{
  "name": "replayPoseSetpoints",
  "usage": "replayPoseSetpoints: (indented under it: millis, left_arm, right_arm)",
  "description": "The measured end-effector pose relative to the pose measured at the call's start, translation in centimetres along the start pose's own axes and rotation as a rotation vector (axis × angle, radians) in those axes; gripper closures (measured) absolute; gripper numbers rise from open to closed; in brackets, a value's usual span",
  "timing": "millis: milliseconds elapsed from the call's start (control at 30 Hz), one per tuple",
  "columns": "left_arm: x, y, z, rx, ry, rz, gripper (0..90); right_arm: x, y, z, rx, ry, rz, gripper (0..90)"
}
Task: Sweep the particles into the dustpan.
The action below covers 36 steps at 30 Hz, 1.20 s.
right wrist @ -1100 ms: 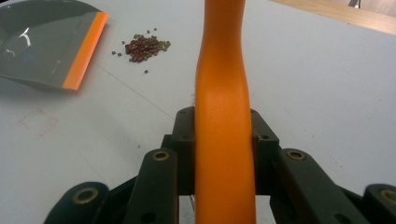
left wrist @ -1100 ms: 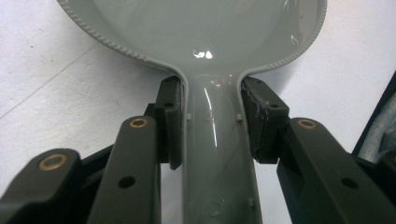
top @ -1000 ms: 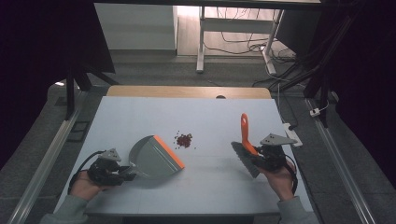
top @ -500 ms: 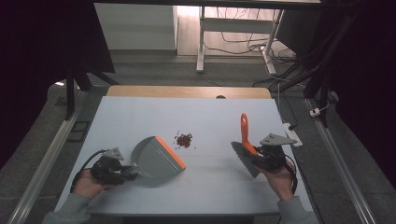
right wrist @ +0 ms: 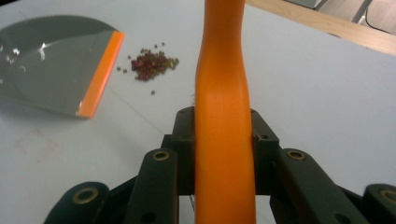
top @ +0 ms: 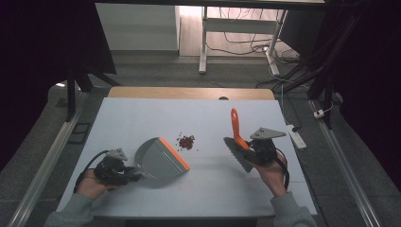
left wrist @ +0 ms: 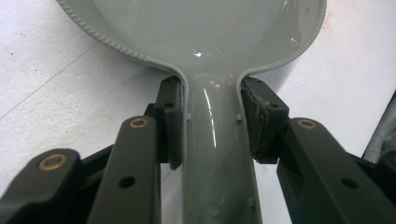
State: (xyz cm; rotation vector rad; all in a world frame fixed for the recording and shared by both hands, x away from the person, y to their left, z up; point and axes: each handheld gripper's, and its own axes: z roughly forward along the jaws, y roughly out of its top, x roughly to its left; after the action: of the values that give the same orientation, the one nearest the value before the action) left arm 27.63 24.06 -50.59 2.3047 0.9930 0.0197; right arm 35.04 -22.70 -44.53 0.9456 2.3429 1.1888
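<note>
A grey dustpan (top: 158,159) with an orange lip (top: 173,154) lies on the white table, its lip turned toward a small heap of dark red and green beads (top: 186,141). My left gripper (top: 124,174) is shut on the dustpan's grey handle (left wrist: 217,154), with the pads pressing both its sides. My right gripper (top: 250,147) is shut on the orange handle (right wrist: 223,112) of a hand brush (top: 236,149), whose dark bristles hang toward the table to the right of the beads. In the right gripper view the dustpan (right wrist: 51,60) and the beads (right wrist: 149,62) lie ahead at upper left.
The table (top: 142,113) has a wooden strip along its far edge (top: 189,92). Beyond it stand a desk frame (top: 204,42) and loose cables on the floor. A power strip (top: 295,135) lies off the table's right edge.
My right gripper has carried the brush a little to the left, toward the beads. The left gripper and dustpan have stayed put.
</note>
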Motion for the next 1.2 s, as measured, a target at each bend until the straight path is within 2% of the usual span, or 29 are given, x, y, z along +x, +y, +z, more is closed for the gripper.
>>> replayPoseSetpoints:
  millis: [300,500,600,800,1000,1200]
  left_arm:
    - [0.1,0.0,0.0,-0.005,-0.007,-0.001,61.4]
    - [0.1,0.0,-0.1,-0.007,-0.01,-0.002,61.4]
    - [0.0,0.1,0.0,-0.002,-0.005,0.002,61.4]
    - [-0.2,0.1,-0.1,-0.001,-0.002,0.003,61.4]
    - [-0.1,0.3,0.1,0.0,-0.003,0.006,61.4]
    - [-0.1,0.5,0.1,0.003,-0.001,0.013,61.4]
  right_arm:
    - [0.8,4.1,4.1,0.016,-0.001,-0.022,70.5]
    - [1.1,6.5,7.7,0.071,-0.012,-0.042,70.5]
    - [1.1,6.7,8.6,0.083,-0.018,-0.042,70.5]
    - [1.4,6.3,9.1,0.095,-0.002,-0.032,70.5]
    - [1.2,6.3,9.8,0.085,0.013,-0.013,70.4]
    - [1.2,6.3,10.5,0.089,0.003,-0.016,70.5]
